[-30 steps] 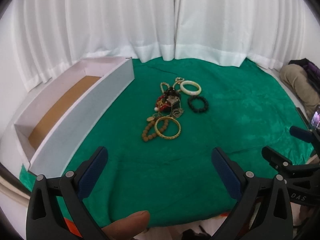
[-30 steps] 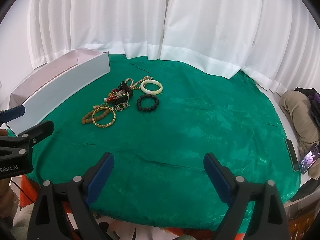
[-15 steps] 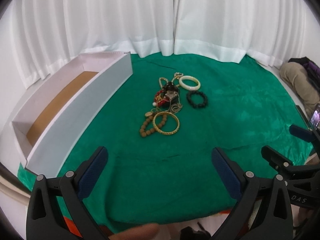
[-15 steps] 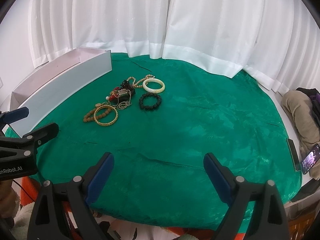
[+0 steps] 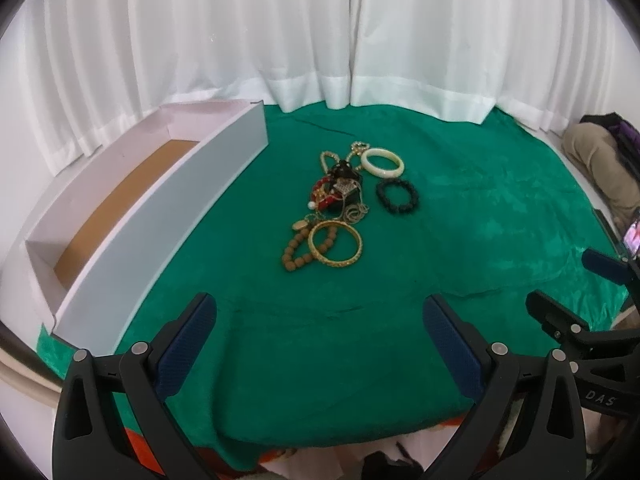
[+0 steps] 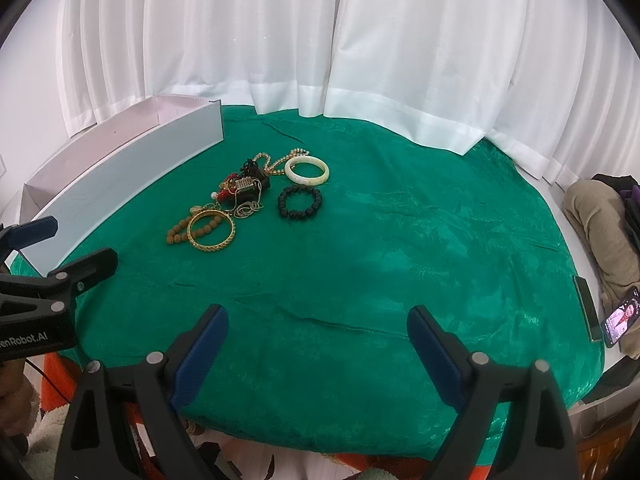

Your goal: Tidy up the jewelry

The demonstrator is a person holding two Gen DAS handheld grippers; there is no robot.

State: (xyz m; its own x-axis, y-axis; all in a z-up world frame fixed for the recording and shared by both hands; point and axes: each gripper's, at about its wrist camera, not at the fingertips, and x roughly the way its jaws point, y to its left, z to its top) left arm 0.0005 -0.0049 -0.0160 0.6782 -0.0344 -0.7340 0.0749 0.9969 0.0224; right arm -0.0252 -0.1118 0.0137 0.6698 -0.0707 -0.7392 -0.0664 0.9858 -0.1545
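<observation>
Long white open-topped box (image 5: 160,204) with bare brown floor, its near end hidden; tangled jewelry pile (image 5: 340,196) outside it; left gripper (image 5: 320,320) and right gripper (image 6: 318,328) fingers wide, holding nothing.

Left wrist view: low over near edge of green cloth (image 5: 320,340), facing curtain, white box (image 5: 160,216) close at left. Right wrist view: further right, same heading, box (image 6: 120,184) farther off. Both share jewelry pile (image 5: 340,208) (image 6: 248,196) mid-cloth; each catches other gripper at frame edge.
</observation>
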